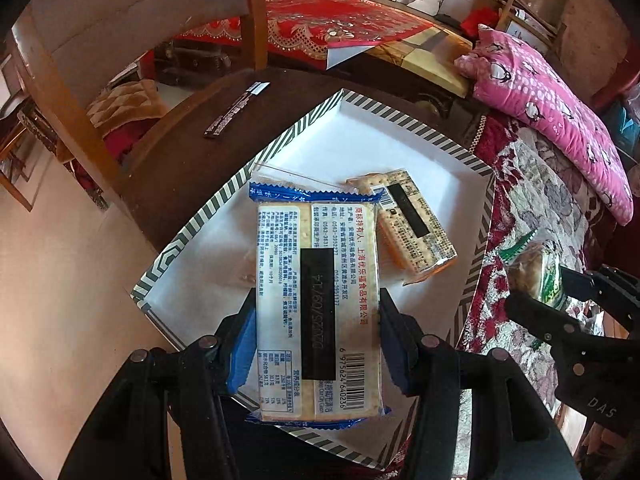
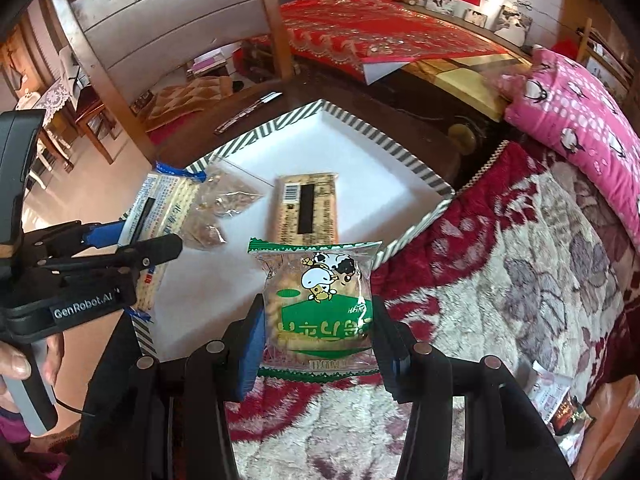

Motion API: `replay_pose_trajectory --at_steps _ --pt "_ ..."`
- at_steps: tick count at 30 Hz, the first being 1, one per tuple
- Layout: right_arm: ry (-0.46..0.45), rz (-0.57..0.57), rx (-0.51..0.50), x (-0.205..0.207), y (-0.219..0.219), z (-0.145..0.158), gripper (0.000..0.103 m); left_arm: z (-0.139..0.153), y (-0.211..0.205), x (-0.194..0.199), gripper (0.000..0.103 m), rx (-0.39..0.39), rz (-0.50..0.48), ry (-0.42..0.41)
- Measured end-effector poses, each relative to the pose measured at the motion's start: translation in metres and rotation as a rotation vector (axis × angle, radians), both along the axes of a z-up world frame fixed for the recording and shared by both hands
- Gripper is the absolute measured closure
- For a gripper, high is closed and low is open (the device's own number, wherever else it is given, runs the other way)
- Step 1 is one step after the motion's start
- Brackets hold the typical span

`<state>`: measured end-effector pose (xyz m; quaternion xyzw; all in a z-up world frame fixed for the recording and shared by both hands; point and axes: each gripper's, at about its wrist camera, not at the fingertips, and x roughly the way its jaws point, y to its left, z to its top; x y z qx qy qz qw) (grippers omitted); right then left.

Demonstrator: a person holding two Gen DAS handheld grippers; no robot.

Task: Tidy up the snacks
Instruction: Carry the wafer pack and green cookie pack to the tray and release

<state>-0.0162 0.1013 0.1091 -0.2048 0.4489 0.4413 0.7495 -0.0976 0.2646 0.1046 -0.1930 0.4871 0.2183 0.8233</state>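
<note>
My left gripper (image 1: pixel 318 304) is shut on a blue-edged cracker packet (image 1: pixel 318 300), held over the near half of a white tray with a striped rim (image 1: pixel 400 120). A yellow cracker packet (image 1: pixel 412 224) lies in the tray beyond it. My right gripper (image 2: pixel 318 316) is shut on a green packet with a cartoon cow (image 2: pixel 320 308), at the tray's near right edge (image 2: pixel 400 152) above the blanket. In the right wrist view a clear bag of brown snacks (image 2: pixel 224 204) lies in the tray beside the left gripper (image 2: pixel 136 240) and its blue packet (image 2: pixel 160 208).
The tray sits on a dark round table (image 1: pixel 180 168) with a dark flat strip (image 1: pixel 236 110) on it. A red floral blanket (image 2: pixel 520 260) and a pink pillow (image 2: pixel 580 120) lie to the right. Loose snack packets (image 2: pixel 560 404) rest at the blanket's near right. A person's hand (image 2: pixel 16 364) holds the left gripper's handle.
</note>
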Motion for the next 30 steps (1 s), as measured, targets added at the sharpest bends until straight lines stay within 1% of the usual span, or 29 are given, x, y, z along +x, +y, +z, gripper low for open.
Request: replay_pose_trajectory --at_steps 4,13,17,20,24,28,30 --pt "0.007 0.021 -0.007 -0.003 0.011 -0.003 0.051 -0.004 0.004 0.001 0.049 -0.018 0.007 0.005" --pt "0.055 0.078 -0.011 -0.009 0.040 -0.013 0.051 -0.013 0.017 0.004 0.049 -0.059 0.023 0.027" --pt "0.090 0.103 -0.028 -0.009 0.057 -0.025 0.051 -0.018 0.024 0.007 0.049 -0.068 0.034 0.045" --pt "0.117 0.108 -0.048 -0.006 0.064 -0.037 0.051 -0.024 0.029 0.009 0.049 -0.086 0.043 0.054" --pt "0.140 0.116 -0.079 -0.006 0.070 -0.052 0.051 -0.033 0.032 0.011 0.049 -0.089 0.043 0.080" --pt "0.161 0.134 -0.106 -0.009 0.076 -0.065 0.051 -0.040 0.032 0.013 0.049 -0.098 0.051 0.099" --pt "0.152 0.136 -0.106 -0.012 0.078 -0.068 0.050 -0.040 0.031 0.014 0.049 -0.089 0.053 0.105"
